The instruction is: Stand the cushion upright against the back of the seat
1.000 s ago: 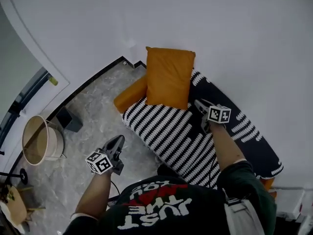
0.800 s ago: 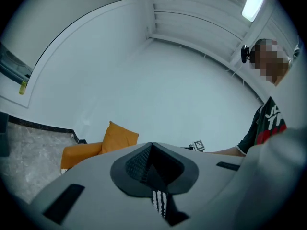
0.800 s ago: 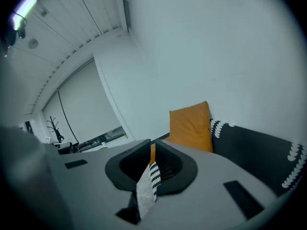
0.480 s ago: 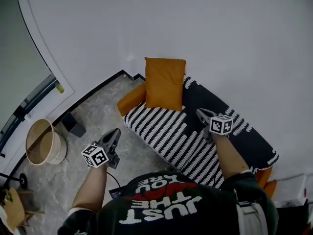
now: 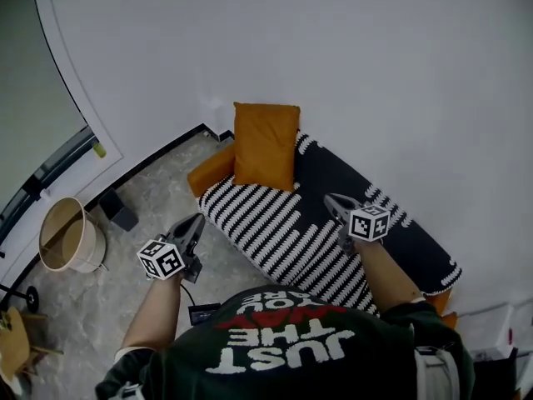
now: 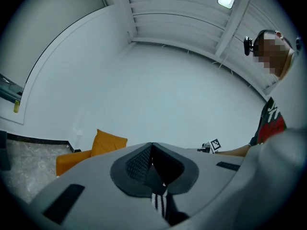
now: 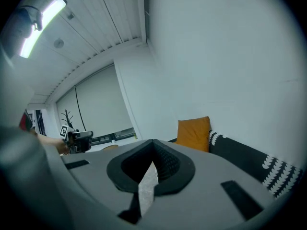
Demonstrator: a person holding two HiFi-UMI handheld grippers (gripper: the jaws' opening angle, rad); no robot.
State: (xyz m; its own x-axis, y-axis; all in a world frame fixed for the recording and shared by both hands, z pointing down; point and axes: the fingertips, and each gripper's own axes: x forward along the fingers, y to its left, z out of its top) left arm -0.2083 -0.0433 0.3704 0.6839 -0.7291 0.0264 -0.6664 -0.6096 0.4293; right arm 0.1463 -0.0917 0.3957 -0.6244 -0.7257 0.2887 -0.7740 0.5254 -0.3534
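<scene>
1. Cushion (image 5: 265,144) backs onto one white wall (image 5: 333,57), the largest thing in view, which curves round behind everything else.
2. One grey marbled floor (image 5: 108,307) spreads out below the wall on the left.
3. One long seat (image 5: 275,223) runs along the wall. Its top is striped black and white, and its one black back panel (image 5: 321,173) carries white marks.
4. One orange cushion stands upright at the far end of the seat, against the wall and just beside the end of the black back panel.
5. One orange bolster (image 5: 210,167) lies low at that same end, below the cushion's left side.
6. One round beige tub (image 5: 93,244) stands on the floor, well apart from the seat.
7. There are two claws. The left claw (image 5: 193,222) hangs over the floor near the seat's edge, and the right claw (image 5: 331,200) hangs over the seat. Each has its jaws pressed together on nothing, and both are well apart from the cushion.
8. One small dark box (image 5: 122,210) sits on the floor near the tub.
</scene>
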